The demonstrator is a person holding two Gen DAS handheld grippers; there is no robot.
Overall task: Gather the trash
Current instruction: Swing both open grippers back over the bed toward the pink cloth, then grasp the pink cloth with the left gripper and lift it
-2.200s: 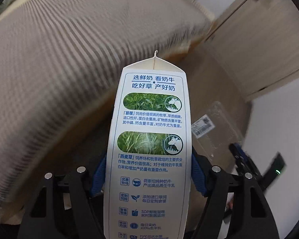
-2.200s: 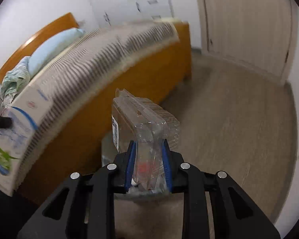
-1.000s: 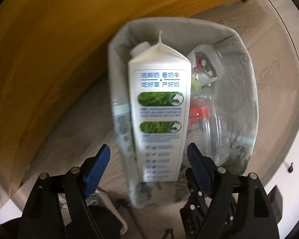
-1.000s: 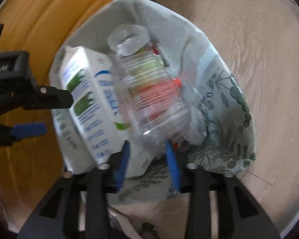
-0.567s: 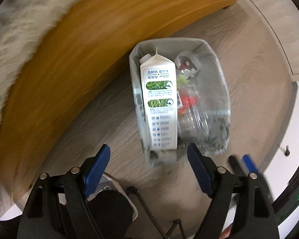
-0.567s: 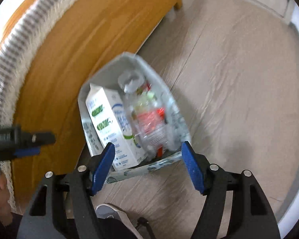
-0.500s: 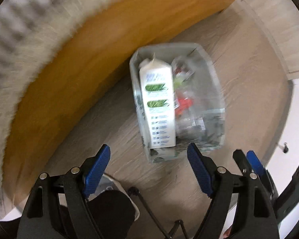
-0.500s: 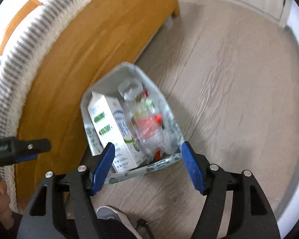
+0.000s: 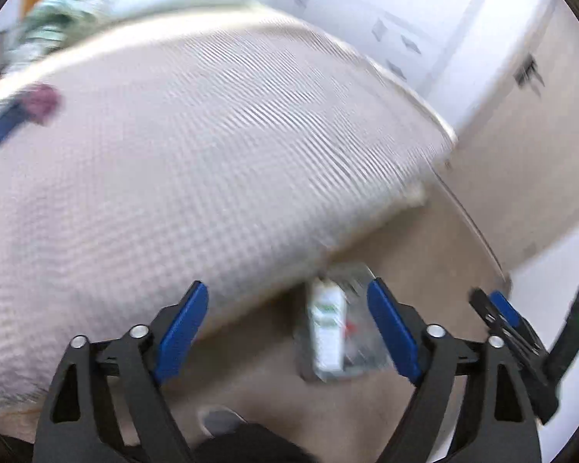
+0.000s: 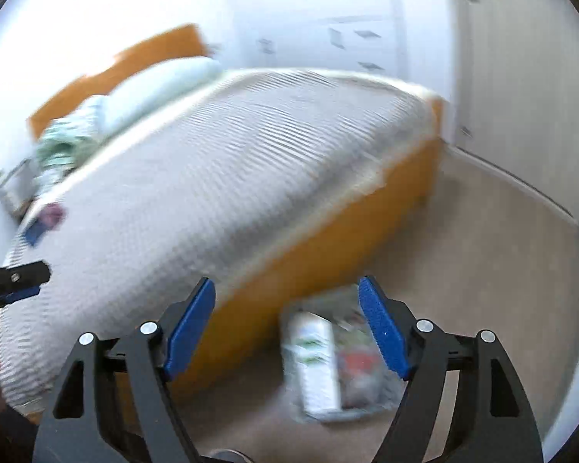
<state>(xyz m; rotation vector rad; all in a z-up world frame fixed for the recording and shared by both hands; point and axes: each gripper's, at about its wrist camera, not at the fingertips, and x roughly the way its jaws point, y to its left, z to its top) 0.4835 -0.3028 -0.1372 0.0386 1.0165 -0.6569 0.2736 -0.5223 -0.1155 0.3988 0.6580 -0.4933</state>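
Through my left wrist camera, my left gripper (image 9: 285, 332) has its blue pads spread wide and still widening, with nothing between them but air. Far below and between the fingers sits the trash bin (image 9: 370, 366), a grey container on the wood-look floor (image 9: 424, 231) just beside the bed. A white milk carton (image 9: 328, 332) with green panels stands in the bin's left part; to its right is clear plastic with a spot of red, too blurred for me to say exactly what it is. The bed's striped cover (image 9: 212, 154) fills most of the frame, and on it at the far left lies a small dark blue and maroon item (image 9: 23, 110), which may be a wrapper. At the right edge I can see part of my right gripper (image 9: 509, 320), its black body showing a green light. A pale shoe (image 9: 220, 420) peeks in at the bottom.

Through my right wrist camera, my right gripper (image 10: 287, 328) is likewise spread, its pads moving apart and gripping nothing. The trash bin (image 10: 382, 397) shows below and between the fingers, close against the bed's orange wooden side (image 10: 328, 262), with the milk carton (image 10: 316, 362) on the left inside it and the clear plastic with red on the right. The striped cover (image 10: 220, 177) runs up to a pale pillow (image 10: 162, 88) and a green patterned cloth (image 10: 65, 142). The blue and maroon item (image 10: 44, 222) lies on the cover at left, and just below it the tip of my left gripper (image 10: 11, 281) pokes into the frame.
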